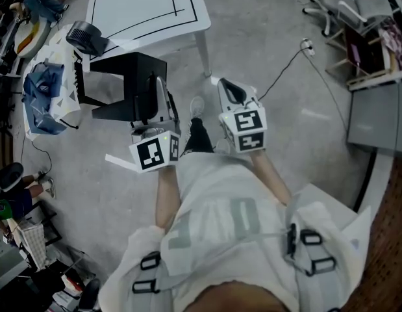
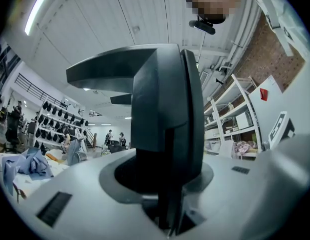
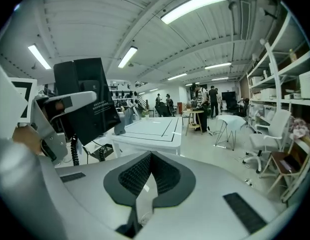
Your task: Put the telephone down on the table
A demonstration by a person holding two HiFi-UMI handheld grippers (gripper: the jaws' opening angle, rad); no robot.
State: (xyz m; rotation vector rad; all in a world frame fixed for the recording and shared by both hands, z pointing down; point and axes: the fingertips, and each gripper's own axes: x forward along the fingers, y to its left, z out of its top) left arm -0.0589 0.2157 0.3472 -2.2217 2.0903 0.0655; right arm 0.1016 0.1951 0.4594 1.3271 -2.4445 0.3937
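Note:
The black, boxy telephone hangs in the air over the floor, short of the white table. My left gripper is shut on its right side. In the left gripper view the telephone fills the middle and rises from between the jaws. A coiled cord hangs at its left. From the right gripper view the telephone and cord show at the left, with the table beyond. My right gripper is beside the left one, shut, with nothing in it.
A dark rounded object sits by the table's near left corner. Blue and white cloth lies on the floor at the left. A cable crosses the floor at the right, near a grey cabinet and chairs.

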